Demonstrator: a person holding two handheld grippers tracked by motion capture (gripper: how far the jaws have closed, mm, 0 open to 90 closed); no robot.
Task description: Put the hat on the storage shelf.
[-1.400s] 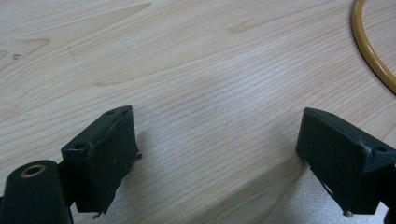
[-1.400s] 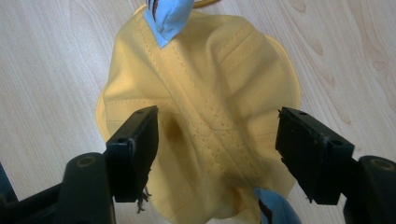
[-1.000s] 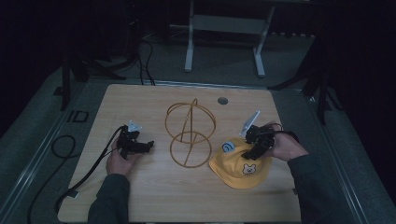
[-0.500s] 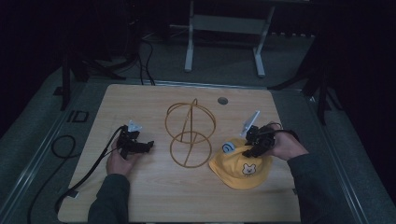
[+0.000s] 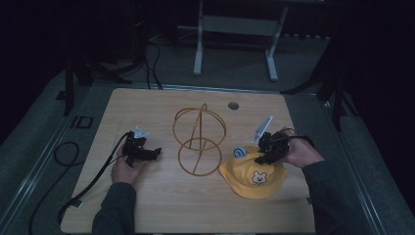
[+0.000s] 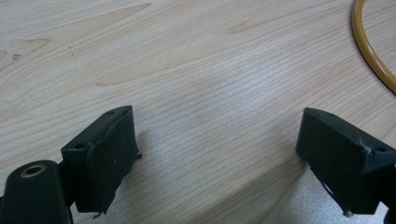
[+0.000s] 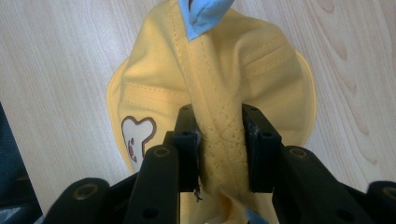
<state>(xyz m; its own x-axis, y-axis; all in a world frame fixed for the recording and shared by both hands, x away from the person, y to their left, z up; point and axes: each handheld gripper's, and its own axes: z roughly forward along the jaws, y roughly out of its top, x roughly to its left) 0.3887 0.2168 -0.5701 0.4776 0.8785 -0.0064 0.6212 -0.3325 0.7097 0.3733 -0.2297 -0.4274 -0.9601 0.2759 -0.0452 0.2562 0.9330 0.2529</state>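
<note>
A yellow hat [image 5: 252,174] with a bear patch and a small blue ear lies at the right of the wooden table. My right gripper [image 5: 264,157] is shut on a fold of the hat [image 7: 219,135]; the cloth is pinched between both jaws, and the blue ear [image 7: 203,14] stands beyond them. At the table's left, my left gripper [image 5: 155,152] rests low over bare wood, jaws pointing right toward the gold wire stand [image 5: 199,138]. In the left gripper view its fingers [image 6: 100,156] stand wide apart with nothing between them, and a curve of the stand's ring [image 6: 371,49] shows at the top right.
A round grommet hole [image 5: 233,105] sits near the table's far edge. A black cable [image 5: 73,161] trails from the left gripper off the table's left side. A metal frame's legs [image 5: 198,44] stand on the floor behind the table.
The right gripper has shifted slightly on the hat, still pinching it. The left hand has not visibly moved.
</note>
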